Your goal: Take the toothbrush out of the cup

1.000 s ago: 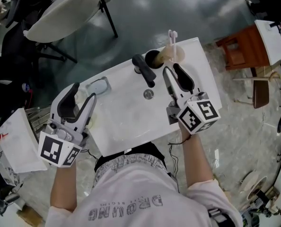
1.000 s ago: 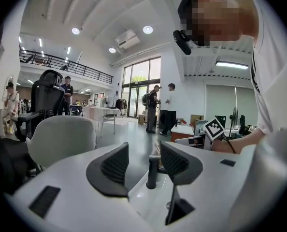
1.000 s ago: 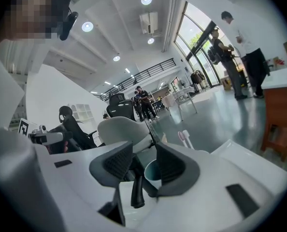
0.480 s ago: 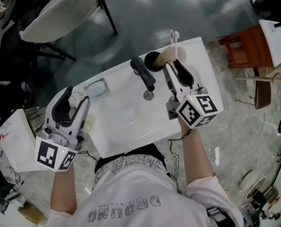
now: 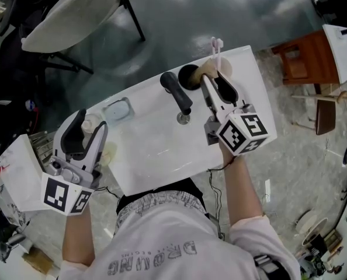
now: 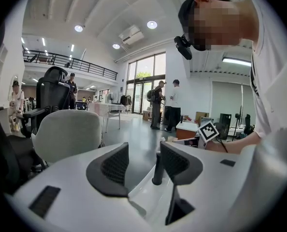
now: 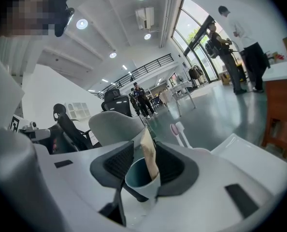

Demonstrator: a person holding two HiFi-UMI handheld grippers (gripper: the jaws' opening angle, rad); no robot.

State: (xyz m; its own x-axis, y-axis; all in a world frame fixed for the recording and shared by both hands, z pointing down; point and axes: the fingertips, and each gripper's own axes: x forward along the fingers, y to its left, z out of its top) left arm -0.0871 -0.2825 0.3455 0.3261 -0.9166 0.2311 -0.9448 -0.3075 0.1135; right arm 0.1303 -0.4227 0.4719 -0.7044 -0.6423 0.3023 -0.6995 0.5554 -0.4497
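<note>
Found cup (image 7: 139, 178) just right of black tap (image 5: 178, 92), on back rim of white basin (image 5: 150, 147). Noted toothbrush (image 5: 215, 44) standing in cup, pink head up, beyond tap's right side. Also saw tan item (image 7: 148, 153) leaning inside cup. Recorded right tongs (image 5: 213, 81) closing, cup between the pads, firm contact not confirmed. Logged left tongs (image 5: 92, 121) well left of tap, past basin's edge, jaws apart, nothing gripped; tap visible beyond them.
</note>
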